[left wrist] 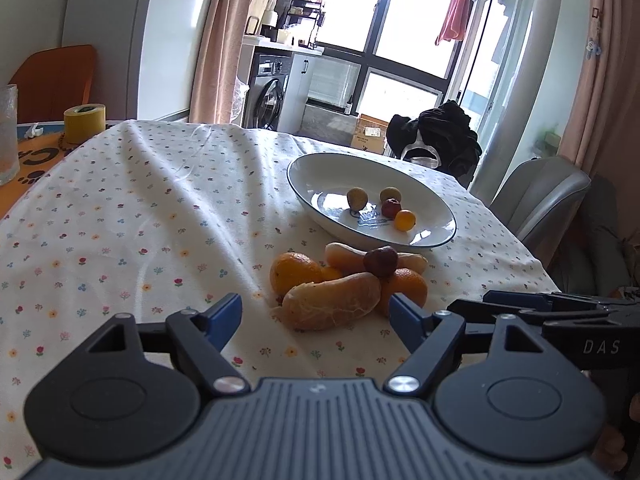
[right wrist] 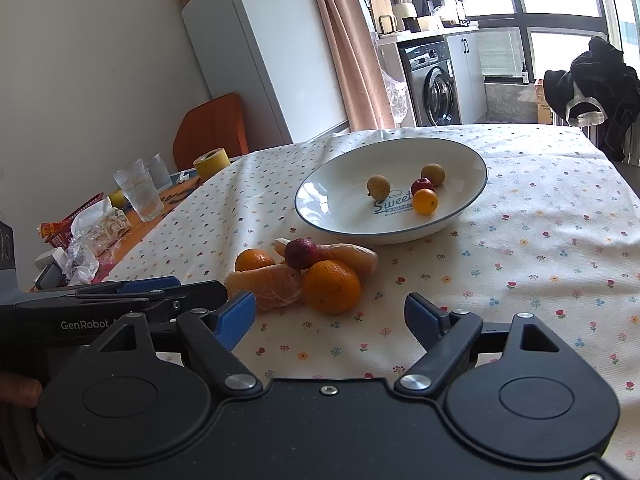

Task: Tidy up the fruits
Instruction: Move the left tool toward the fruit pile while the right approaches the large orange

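Note:
A white blue-rimmed plate on the flowered tablecloth holds two brown longans, a red fruit and a small orange fruit. In front of it lies a pile: whole oranges, peeled citrus pieces and a dark red fruit on top. My left gripper is open, its blue tips flanking the nearest peeled piece without touching it. My right gripper is open just short of the front orange.
At the table's left end stand a yellow tape roll, drinking glasses and snack wrappers. An orange chair stands behind them. A grey chair and a chair draped in black clothing are on the right.

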`<state>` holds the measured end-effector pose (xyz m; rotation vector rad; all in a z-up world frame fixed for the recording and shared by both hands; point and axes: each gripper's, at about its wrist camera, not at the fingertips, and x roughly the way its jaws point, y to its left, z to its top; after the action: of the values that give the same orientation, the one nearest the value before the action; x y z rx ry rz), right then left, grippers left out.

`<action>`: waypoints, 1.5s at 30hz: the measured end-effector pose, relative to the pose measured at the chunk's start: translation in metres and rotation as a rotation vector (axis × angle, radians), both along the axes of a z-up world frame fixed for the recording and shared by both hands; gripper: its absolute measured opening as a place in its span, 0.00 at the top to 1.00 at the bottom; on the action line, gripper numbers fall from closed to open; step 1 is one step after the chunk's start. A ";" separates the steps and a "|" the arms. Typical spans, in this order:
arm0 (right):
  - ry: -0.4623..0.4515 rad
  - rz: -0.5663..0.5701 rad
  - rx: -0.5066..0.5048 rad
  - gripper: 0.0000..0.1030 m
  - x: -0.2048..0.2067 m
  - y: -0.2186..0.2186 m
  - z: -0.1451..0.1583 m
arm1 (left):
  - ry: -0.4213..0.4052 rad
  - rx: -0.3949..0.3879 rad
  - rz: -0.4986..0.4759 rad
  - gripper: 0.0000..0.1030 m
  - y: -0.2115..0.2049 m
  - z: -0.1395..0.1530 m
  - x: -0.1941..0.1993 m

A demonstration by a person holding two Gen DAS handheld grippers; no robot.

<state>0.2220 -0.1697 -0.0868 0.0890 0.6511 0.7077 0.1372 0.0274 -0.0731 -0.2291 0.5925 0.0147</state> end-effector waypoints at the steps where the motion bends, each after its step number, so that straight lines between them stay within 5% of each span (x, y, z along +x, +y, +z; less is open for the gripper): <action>1: 0.002 0.003 0.000 0.24 0.001 0.001 -0.001 | 0.001 0.001 -0.001 0.24 0.000 -0.001 0.002; 13: 0.048 0.003 0.012 0.44 0.019 0.001 -0.011 | 0.031 -0.003 -0.042 0.29 -0.001 -0.014 0.024; 25: 0.078 0.025 0.015 0.45 0.035 0.014 -0.018 | 0.052 -0.019 -0.053 0.31 0.004 -0.022 0.039; 35: 0.095 0.030 0.015 0.47 0.041 0.024 -0.024 | 0.063 -0.052 -0.064 0.53 0.004 -0.022 0.034; 45: 0.111 0.022 0.025 0.61 0.036 0.022 -0.027 | 0.068 -0.051 -0.061 0.62 -0.002 -0.022 0.021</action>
<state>0.2581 -0.1479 -0.1143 0.1452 0.7502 0.7364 0.1578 0.0253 -0.0951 -0.2606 0.6682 -0.0518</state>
